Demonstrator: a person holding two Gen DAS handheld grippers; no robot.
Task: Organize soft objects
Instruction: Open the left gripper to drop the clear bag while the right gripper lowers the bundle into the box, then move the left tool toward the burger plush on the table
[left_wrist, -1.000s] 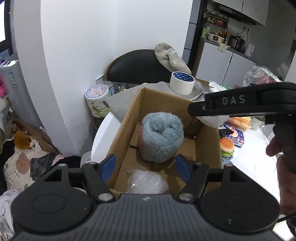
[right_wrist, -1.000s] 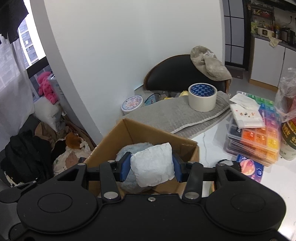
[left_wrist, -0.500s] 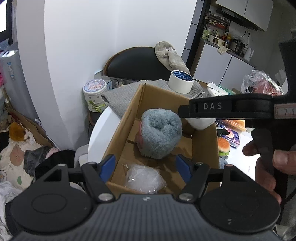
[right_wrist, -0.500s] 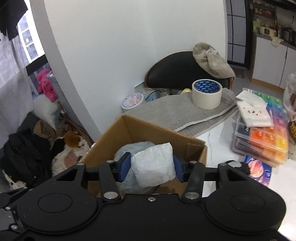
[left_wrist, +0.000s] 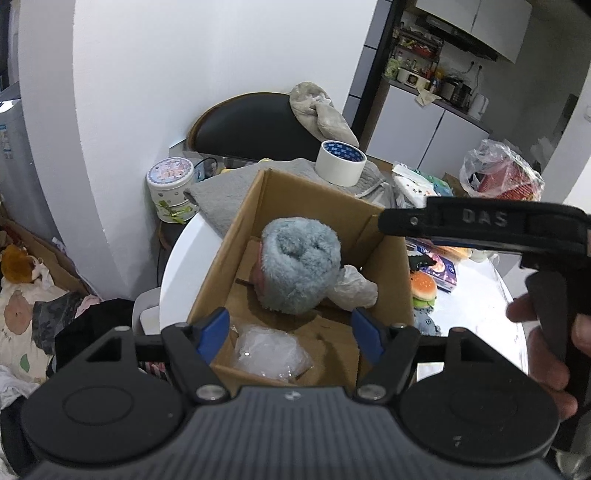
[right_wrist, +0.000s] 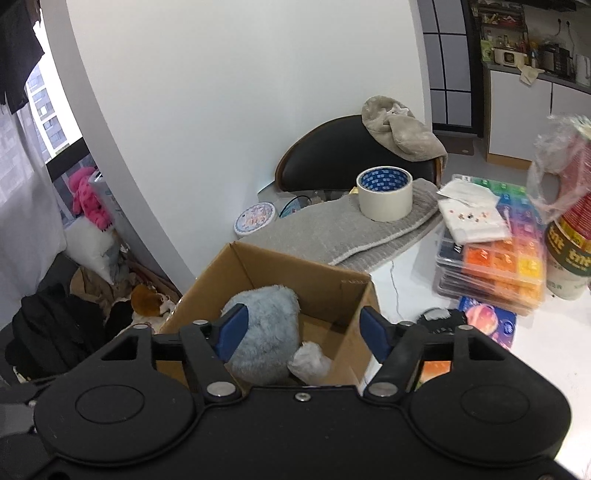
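An open cardboard box (left_wrist: 243, 221) stands on the white table. Inside it sit a fluffy blue-grey soft toy (left_wrist: 299, 266), a white soft packet (left_wrist: 352, 288) to its right and a clear plastic bag (left_wrist: 271, 350) near the front. My left gripper (left_wrist: 290, 332) is open and empty above the box's near edge. My right gripper (right_wrist: 301, 328) is open and empty above the box (right_wrist: 325, 284), with the blue toy (right_wrist: 266, 332) and white packet (right_wrist: 308, 362) lying below it. The right gripper's body (left_wrist: 480, 229) shows in the left wrist view, right of the box.
A tape roll (right_wrist: 384, 197) sits on a grey cloth (right_wrist: 332, 232) behind the box. Stacked colourful plastic cases (right_wrist: 495, 258) and a can (right_wrist: 569, 251) stand to the right. A burger toy (left_wrist: 424, 290) lies right of the box. A black chair (left_wrist: 255, 125) stands behind.
My right gripper opened and let go of the white packet, which dropped into the box beside the blue toy. The left gripper stayed open above the box's near edge.
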